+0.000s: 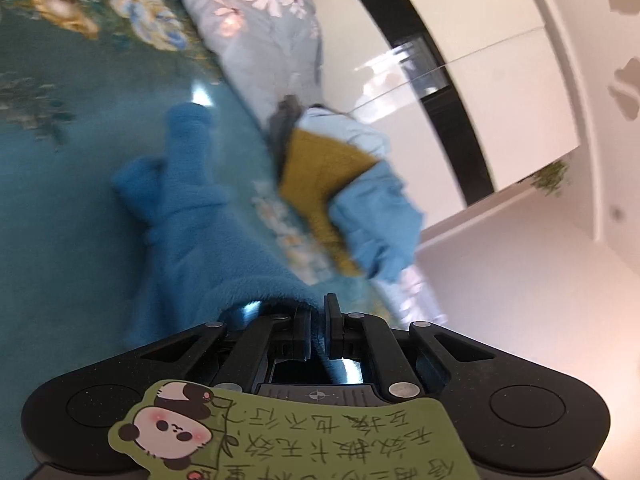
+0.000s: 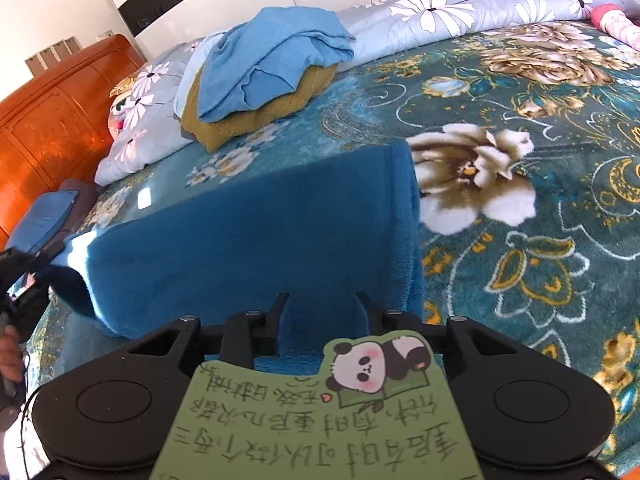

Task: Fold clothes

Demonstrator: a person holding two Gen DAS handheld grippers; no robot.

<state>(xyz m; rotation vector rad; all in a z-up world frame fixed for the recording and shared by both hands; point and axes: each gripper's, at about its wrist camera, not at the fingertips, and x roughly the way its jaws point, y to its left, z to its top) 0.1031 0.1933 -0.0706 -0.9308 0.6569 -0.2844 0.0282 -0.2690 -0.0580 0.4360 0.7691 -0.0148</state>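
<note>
A dark blue fleece garment (image 2: 256, 232) lies partly folded on the teal floral bedspread (image 2: 520, 280). In the left wrist view the same fleece (image 1: 188, 216) runs from the bed up into my left gripper (image 1: 318, 328), which is shut on a bunched edge of it. My right gripper (image 2: 322, 312) is over the near edge of the fold. Its fingers stand apart with flat, unpinched fleece between them. At the far left of the right wrist view, a hand (image 2: 8, 352) holds the black left gripper (image 2: 16, 280) by the fleece's lifted corner.
A pile with a light blue garment (image 2: 276, 40) on a mustard one (image 2: 256, 116) sits at the back of the bed, also in the left wrist view (image 1: 320, 168). A grey flowered quilt (image 2: 440, 8) lies behind it. A wooden headboard (image 2: 52, 120) and a blue cushion (image 2: 44, 216) stand at the left.
</note>
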